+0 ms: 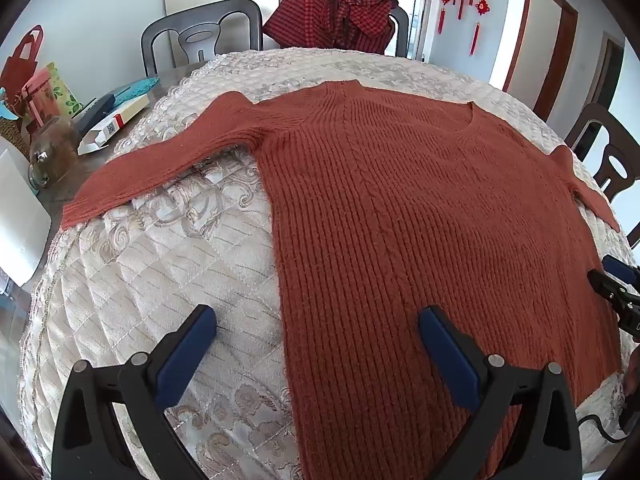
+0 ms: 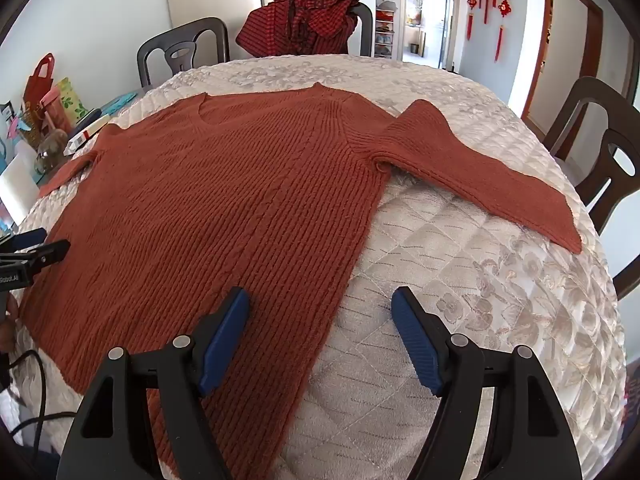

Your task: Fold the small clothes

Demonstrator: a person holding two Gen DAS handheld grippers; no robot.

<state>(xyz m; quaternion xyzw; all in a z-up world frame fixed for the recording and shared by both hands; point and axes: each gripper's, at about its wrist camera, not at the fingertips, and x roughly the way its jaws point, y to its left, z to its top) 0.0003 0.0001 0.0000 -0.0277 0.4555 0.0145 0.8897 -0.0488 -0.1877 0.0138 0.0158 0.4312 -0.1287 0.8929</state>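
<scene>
One rust-red knit sweater (image 1: 400,208) lies flat on the quilt-covered counter (image 1: 160,264), neck away from the cameras and hem toward them, its two sleeves spread sideways, while the left gripper (image 1: 318,322) and right gripper (image 2: 320,304) both hover with jaws apart.
</scene>
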